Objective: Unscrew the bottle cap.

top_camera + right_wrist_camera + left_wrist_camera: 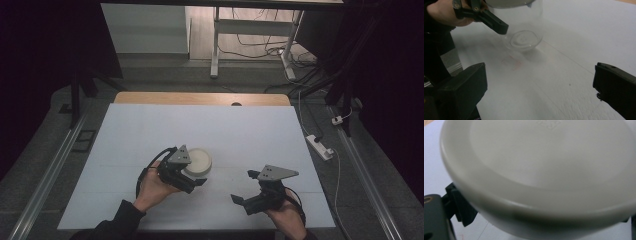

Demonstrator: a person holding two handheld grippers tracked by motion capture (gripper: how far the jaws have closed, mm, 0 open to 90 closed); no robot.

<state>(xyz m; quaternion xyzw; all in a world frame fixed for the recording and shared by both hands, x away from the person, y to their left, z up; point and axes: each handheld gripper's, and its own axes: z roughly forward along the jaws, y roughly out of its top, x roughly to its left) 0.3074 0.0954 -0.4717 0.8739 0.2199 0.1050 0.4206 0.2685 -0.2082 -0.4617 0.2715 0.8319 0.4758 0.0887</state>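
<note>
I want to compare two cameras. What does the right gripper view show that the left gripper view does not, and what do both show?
Right gripper view alone: the jar's clear wall and base, the left claw at the jar from outside, the open right claw with nothing between its jaws. Left gripper view alone: the white lid's top face, very close and blurred. Both: the lidded jar and the white table.

Black tools [199,181] — dark sleeves [120,220]

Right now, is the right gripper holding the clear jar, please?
No, the right gripper is open and empty; the left gripper grips the jar.
</note>
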